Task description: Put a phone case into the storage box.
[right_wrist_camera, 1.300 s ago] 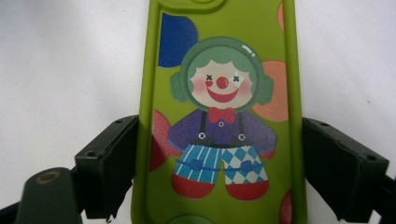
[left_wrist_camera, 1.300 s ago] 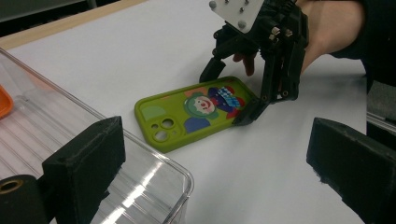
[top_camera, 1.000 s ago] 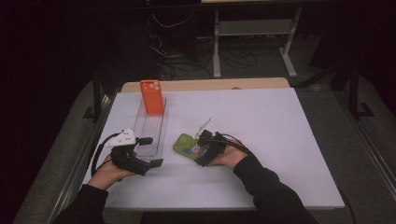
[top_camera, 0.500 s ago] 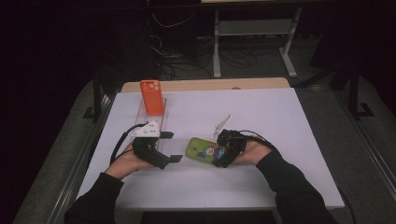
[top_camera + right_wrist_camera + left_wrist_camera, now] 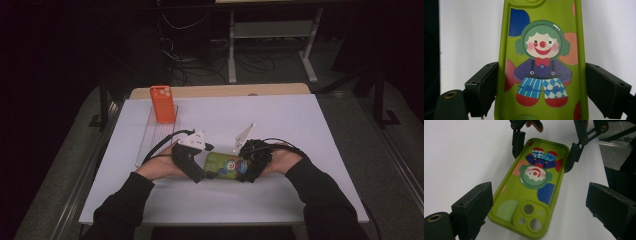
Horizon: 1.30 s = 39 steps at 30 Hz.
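A lime-green phone case (image 5: pixel 225 164) printed with a clown lies low over the white table (image 5: pixel 310 125), near its front. My right gripper (image 5: pixel 244 169) is shut on the case's bottom end, a jaw pressing each long side; the right gripper view shows the case (image 5: pixel 541 62) running away between the right gripper's jaws (image 5: pixel 542 90). My left gripper (image 5: pixel 204 174) stands open at the camera-hole end. In the left gripper view the case (image 5: pixel 531 187) sits between my left gripper's (image 5: pixel 540 207) wide-apart jaws, with the right gripper's fingers (image 5: pixel 517 141) holding the far end.
An orange phone case (image 5: pixel 163 104) stands upright at the far end of a clear rack (image 5: pixel 150 142) on the table's left side. Bare table lies to the right and behind. Dark floor, cables and a desk frame (image 5: pixel 270 35) are beyond the far edge.
The right gripper has carried the green case a little rightward and toward the front. The left gripper has swung right from beside the rack to the case's camera end.
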Tool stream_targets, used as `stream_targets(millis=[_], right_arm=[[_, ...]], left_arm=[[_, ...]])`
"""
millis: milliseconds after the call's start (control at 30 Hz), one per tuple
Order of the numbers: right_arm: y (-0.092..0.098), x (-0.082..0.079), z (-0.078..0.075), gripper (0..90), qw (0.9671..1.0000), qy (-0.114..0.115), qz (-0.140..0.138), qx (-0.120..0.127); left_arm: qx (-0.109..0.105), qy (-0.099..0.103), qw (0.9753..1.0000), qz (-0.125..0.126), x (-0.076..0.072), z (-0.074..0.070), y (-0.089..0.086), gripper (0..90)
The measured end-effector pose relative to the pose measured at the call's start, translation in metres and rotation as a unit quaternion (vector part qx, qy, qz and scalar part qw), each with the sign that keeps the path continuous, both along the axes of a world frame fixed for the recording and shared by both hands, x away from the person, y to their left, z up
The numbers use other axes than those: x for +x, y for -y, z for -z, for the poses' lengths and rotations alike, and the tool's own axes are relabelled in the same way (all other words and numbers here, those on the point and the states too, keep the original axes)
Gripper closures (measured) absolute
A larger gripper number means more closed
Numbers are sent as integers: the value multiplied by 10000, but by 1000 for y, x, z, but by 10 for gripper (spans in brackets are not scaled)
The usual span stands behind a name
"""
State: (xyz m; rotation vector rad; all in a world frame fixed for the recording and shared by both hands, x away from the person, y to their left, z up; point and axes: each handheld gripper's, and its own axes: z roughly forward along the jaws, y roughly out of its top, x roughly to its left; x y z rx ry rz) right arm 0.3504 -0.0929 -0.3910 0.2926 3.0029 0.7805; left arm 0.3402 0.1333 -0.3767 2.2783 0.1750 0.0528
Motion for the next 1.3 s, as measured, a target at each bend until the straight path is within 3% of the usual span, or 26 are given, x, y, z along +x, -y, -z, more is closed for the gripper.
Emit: stream_targets(millis=[167,367,700,933,1200,1300], right_arm=[[-4,-3,-2,151,9996,64,-261,95],[-8,-9,-6,151,9985,6,-518,151],[-11,-14,-10,151,9974,32,-683,214],[-12,-16,-11,151,9973,33,-705,197],[-12,-16,-11,149,9972,28,-720,217],[-12,-17,-11,147,9968,22,-766,219]], left_arm=[[183,-16,9996,200,1,4,8,46],[581,16,9973,459,-4,11,12,45],[779,-92,9955,537,-6,20,17,61],[715,-283,9951,615,-6,24,14,121],[734,-214,9949,660,-7,22,14,138],[755,-300,9944,670,-8,21,15,146]])
